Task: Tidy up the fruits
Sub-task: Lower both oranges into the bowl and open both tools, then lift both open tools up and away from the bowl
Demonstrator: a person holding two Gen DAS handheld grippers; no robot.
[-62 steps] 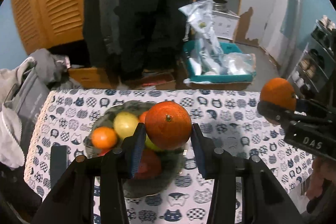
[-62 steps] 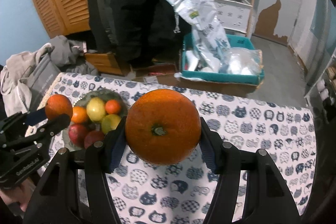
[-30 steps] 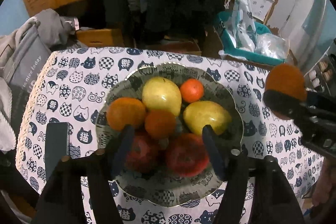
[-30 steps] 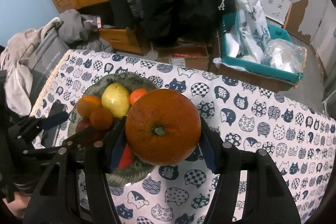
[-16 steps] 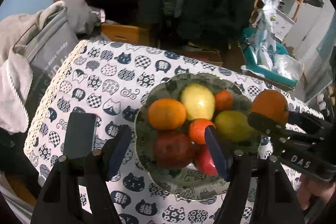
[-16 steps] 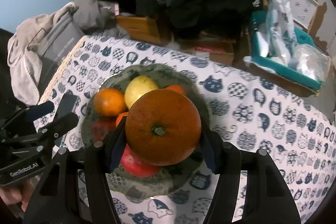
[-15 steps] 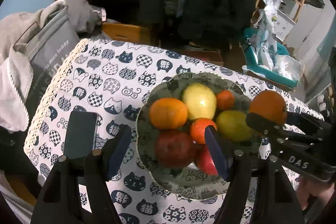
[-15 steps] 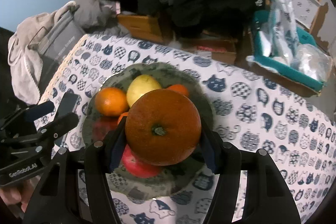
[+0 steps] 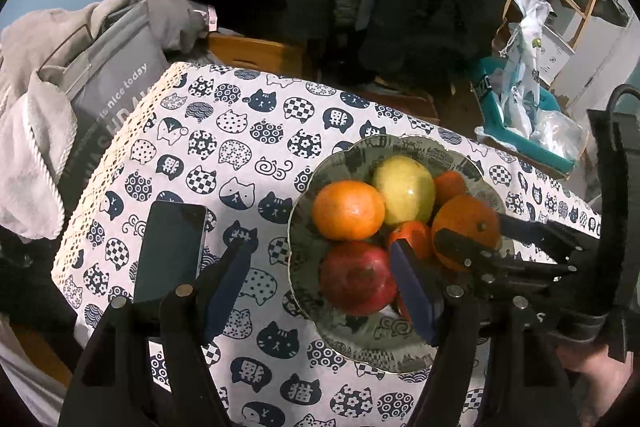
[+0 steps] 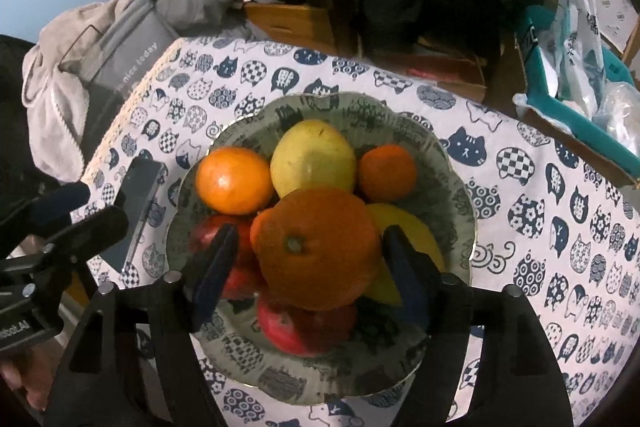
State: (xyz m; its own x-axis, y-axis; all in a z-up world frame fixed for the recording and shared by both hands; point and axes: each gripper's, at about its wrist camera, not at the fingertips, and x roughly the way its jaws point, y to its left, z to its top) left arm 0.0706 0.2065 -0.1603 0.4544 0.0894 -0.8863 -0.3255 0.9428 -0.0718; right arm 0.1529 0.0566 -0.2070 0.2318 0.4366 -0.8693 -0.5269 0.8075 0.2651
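Lowered onto the bowl (image 10: 460,187), the orange (image 10: 316,247) seemingly sits free between right tool (image 10: 308,267) pads just spread.

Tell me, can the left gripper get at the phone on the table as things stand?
Probably yes. The left gripper is open and empty, and the phone lies flat beside its left finger, nothing on it. The bowl is on the other side.
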